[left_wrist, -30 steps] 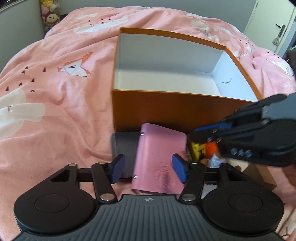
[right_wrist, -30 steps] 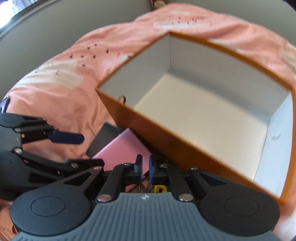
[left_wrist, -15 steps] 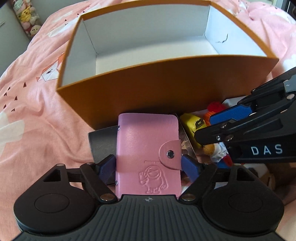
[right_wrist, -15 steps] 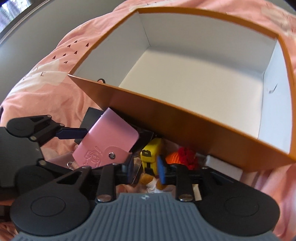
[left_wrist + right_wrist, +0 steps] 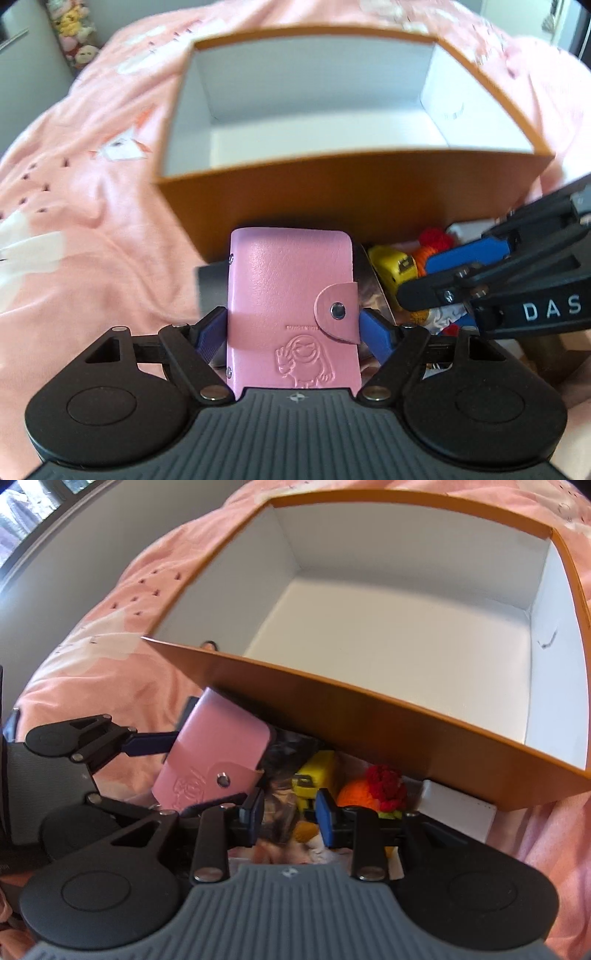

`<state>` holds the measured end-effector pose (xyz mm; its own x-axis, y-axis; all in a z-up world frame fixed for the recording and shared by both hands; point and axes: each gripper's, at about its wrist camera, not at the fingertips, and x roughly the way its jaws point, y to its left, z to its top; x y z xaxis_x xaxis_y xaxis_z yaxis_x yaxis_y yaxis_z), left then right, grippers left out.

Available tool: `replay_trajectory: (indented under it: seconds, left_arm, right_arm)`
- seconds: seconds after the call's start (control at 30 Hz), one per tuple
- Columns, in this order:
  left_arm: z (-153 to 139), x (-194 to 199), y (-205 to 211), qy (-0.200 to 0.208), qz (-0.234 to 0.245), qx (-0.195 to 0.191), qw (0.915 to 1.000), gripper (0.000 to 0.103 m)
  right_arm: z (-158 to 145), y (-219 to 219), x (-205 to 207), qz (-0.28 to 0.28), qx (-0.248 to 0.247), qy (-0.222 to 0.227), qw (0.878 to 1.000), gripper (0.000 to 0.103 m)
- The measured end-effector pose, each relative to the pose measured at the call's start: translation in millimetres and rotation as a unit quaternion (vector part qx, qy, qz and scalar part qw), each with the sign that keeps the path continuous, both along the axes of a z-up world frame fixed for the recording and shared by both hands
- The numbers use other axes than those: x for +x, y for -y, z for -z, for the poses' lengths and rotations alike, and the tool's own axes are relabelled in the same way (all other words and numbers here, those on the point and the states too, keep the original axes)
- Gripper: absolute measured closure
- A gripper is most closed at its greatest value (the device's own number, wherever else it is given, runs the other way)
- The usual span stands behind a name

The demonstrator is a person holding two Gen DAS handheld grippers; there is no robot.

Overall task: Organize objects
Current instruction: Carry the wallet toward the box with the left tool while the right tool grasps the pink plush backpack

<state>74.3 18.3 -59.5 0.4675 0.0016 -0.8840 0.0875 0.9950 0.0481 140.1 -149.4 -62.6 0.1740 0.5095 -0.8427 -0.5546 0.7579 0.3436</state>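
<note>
My left gripper (image 5: 293, 332) is shut on a pink snap wallet (image 5: 291, 299) and holds it lifted in front of the orange box (image 5: 332, 192), whose white inside is empty. The wallet also shows in the right wrist view (image 5: 218, 757), with the left gripper (image 5: 162, 742) around it. My right gripper (image 5: 290, 812) is open, low over a pile with a yellow toy (image 5: 314, 775) and an orange and red knitted item (image 5: 373, 786). In the left wrist view the right gripper (image 5: 465, 273) is beside the yellow toy (image 5: 393, 264).
A dark flat item (image 5: 212, 286) lies under the wallet. A white block (image 5: 458, 808) sits by the box's near right corner. The box (image 5: 369, 716) stands on a pink bedspread (image 5: 92, 206). Plush toys (image 5: 74, 37) sit far left.
My left gripper closed on the pink wallet and raised it off the bed towards the box. My right gripper opened and shifted over the yellow toy.
</note>
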Motion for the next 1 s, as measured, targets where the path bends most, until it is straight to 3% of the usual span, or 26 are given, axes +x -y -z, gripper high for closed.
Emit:
replay_trajectory:
  seconds: [0.2,0.4,0.57,0.7,0.77,0.83,1.0]
  left_arm:
    - [-29,-26,-31,0.011,-0.037,-0.025,0.9989,0.014]
    - [-50,-33,-59,0.026,-0.082,-0.005,0.9963,0.014]
    - [-57,-44,-71,0.035,-0.103,0.004,0.9941,0.014]
    - [-59,-50,-78,0.044,-0.115,-0.003,0.9924,0.014]
    - [-60,-53,-80,0.051,-0.116,-0.003,0.9919,0.014]
    - [-61,-54,-82,0.056,-0.117,-0.007,0.9915,0.014]
    - [-59,-57,-86,0.064,-0.120,-0.020,0.9905,0.014]
  right_arm:
    - [-25,-6,-14,-0.041,0.056,-0.025,0.997,0.070]
    - [-37,-39,-44,-0.125,0.073,-0.047,0.988,0.072]
    - [-45,-77,-70,-0.200,0.057,-0.037,0.977,0.072]
    - [-50,-102,-80,-0.227,0.043,-0.028,0.973,0.071]
    - [-49,-115,-84,-0.233,0.033,-0.027,0.972,0.068]
    - [-46,-121,-86,-0.237,0.024,-0.026,0.971,0.054]
    - [-27,-138,-86,-0.237,-0.027,-0.010,0.971,0.052]
